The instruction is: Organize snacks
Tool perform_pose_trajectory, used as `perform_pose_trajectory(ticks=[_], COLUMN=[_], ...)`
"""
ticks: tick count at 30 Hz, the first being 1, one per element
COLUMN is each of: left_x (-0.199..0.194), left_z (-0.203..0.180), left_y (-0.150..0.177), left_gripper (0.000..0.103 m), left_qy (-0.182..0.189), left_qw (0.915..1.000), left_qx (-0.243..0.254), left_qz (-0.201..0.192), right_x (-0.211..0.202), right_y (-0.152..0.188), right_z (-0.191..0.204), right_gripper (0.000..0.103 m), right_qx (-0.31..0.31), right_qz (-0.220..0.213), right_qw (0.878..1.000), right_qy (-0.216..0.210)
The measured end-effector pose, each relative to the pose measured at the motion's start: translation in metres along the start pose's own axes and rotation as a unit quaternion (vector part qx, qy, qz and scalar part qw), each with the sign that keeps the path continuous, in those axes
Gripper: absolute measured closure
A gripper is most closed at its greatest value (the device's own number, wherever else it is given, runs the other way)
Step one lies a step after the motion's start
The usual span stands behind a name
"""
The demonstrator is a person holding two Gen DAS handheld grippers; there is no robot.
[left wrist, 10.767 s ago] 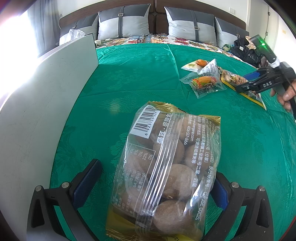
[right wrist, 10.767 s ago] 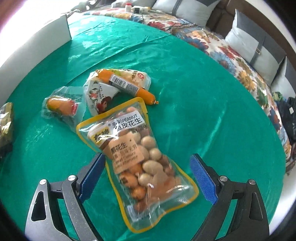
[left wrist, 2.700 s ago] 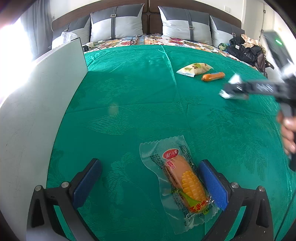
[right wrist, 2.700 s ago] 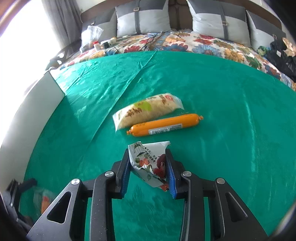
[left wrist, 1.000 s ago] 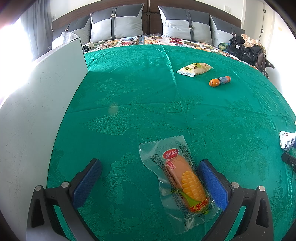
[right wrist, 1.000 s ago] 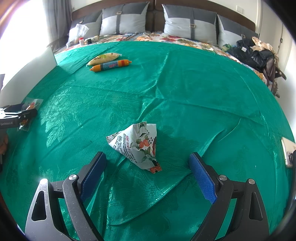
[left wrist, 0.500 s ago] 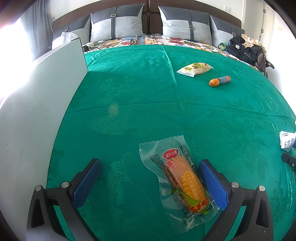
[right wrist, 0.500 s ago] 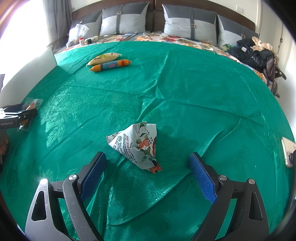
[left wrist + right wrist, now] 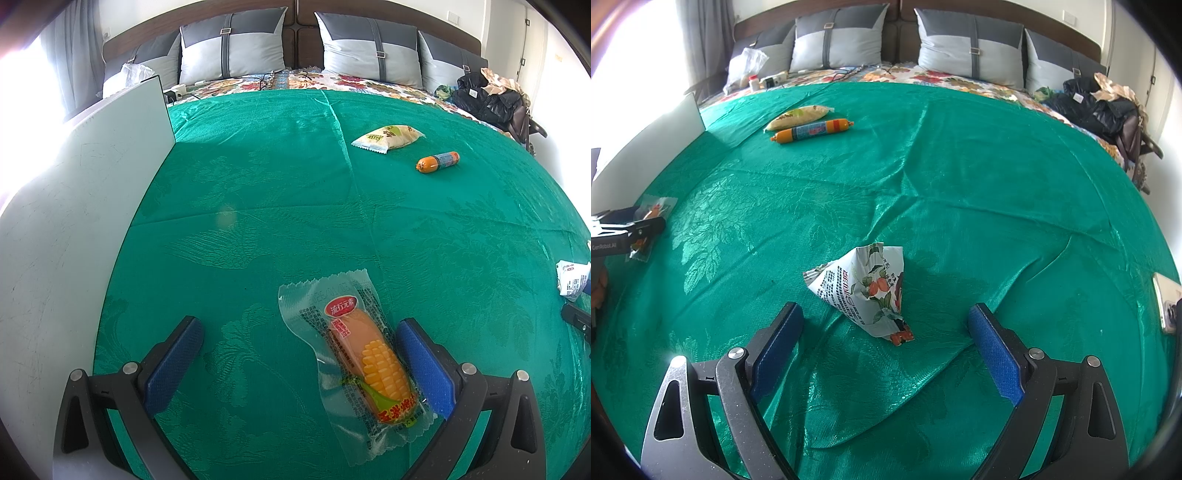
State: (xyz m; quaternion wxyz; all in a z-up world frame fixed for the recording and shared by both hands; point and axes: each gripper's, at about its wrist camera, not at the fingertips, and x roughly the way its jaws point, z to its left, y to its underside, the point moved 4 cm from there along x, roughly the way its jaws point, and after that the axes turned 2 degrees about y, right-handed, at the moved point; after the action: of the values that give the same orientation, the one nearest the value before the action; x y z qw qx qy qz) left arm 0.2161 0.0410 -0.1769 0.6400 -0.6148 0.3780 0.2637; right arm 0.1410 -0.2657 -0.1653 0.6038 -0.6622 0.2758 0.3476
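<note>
My left gripper (image 9: 295,354) is open. A clear packet with a corn sausage (image 9: 364,360) lies on the green cloth between its fingers, close to the right pad. My right gripper (image 9: 884,343) is open. A white triangular snack packet (image 9: 864,290) lies on the cloth between its fingers, touching neither. A pale yellow snack bag (image 9: 388,137) and an orange sausage stick (image 9: 437,161) lie side by side at the far side of the cloth; both also show in the right wrist view, the bag (image 9: 799,115) and the stick (image 9: 812,131).
A white board (image 9: 74,206) stands upright along the left edge of the green cloth (image 9: 295,206). Pillows (image 9: 232,55) line the headboard. Dark bags (image 9: 1100,107) sit at the far right. A phone (image 9: 1165,301) lies at the right edge.
Over the last second nothing has moved. Before that, my right gripper carried the triangular packet away from the yellow bag and sausage, set it down and opened.
</note>
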Motion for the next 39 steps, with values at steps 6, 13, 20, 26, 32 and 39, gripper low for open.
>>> perform_pose_trajectory(ticks=[6,13,20,26,32,39], left_x=[-0.007,-0.016,-0.036,-0.052,-0.055,-0.039], left_z=[0.003,-0.024,-0.018,0.002,0.006,-0.022], left_y=[0.004,0.007,0.015,0.033,0.039,0.038], left_gripper=[0.000,0.031,0.071,0.072,0.027,0.030], left_qy=[0.004,0.018,0.064,0.105,0.068,0.000], left_qw=[0.9988,0.9965,0.9961,0.9883,0.9935,0.9983], left_qx=[0.012,0.034,-0.008,-0.096,-0.072,0.011], left_qz=[0.047,0.075,0.060,0.057,0.056,0.057], right_x=[0.000,0.000,0.000,-0.002,-0.013,-0.022], right_y=[0.000,0.000,0.000,0.000,0.012,0.017], right_z=[0.000,0.000,0.000,-0.005,0.000,0.007], right_gripper=[0.010,0.010,0.010,0.010,0.010,0.011], right_qx=[0.000,0.000,0.001,0.015,-0.009,-0.021], right_qz=[0.000,0.000,0.000,-0.005,0.031,0.045], right_qw=[1.000,1.000,1.000,1.000,0.999,0.998], right_qy=[0.000,0.000,-0.001,-0.024,-0.028,-0.040])
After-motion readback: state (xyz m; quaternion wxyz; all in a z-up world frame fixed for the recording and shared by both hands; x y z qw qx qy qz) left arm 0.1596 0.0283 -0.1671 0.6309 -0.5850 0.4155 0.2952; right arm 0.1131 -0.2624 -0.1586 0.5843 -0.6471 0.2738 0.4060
